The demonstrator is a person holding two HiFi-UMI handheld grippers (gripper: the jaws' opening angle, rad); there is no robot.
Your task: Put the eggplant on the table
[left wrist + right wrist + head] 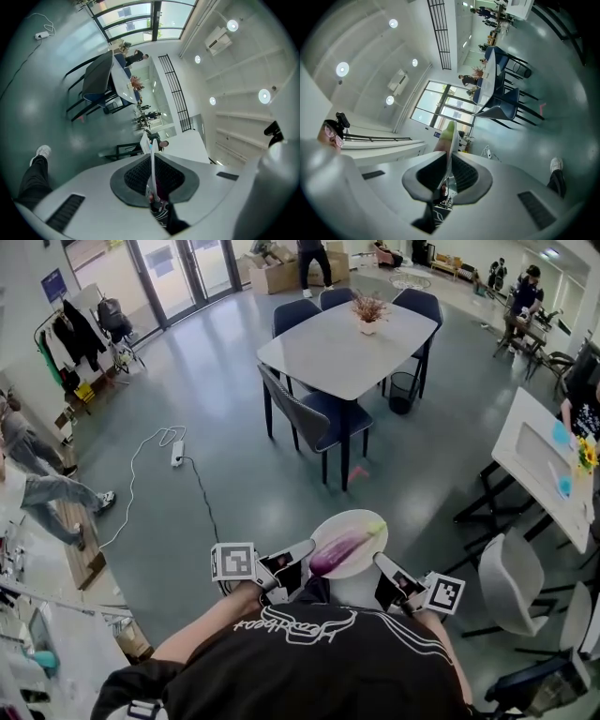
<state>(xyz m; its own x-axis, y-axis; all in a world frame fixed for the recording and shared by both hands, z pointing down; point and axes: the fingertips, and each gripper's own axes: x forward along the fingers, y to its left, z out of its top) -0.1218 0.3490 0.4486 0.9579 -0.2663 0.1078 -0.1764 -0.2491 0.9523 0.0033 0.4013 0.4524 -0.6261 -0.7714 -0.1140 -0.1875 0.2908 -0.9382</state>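
A person carries a smooth, round white plate (361,521) by its rim, the left gripper (302,551) clamped on its left edge and the right gripper (381,563) on its right edge. In each gripper view the thin rim runs edge-on between ribbed dark pads pressed narrowly against it. A glossy purple eggplant (339,547), long and slightly curved, lies across the plate with its green stem end pointing to the far right. The plate hangs close to the person's chest, above a polished grey-green floor (234,493) and well apart from the table (333,357). That table, a pale matte top with rounded corners on dark legs, stands at the far side. Dark blue padded chairs (314,418) ring it, and a small potted plant (367,313) stands on it. A broad stretch of open floor lies between the person and the table's near edge. To the left, a white cable (141,460) snakes to a power strip (176,456). To the right stand a white table (539,465) and a pale grey chair (511,582).
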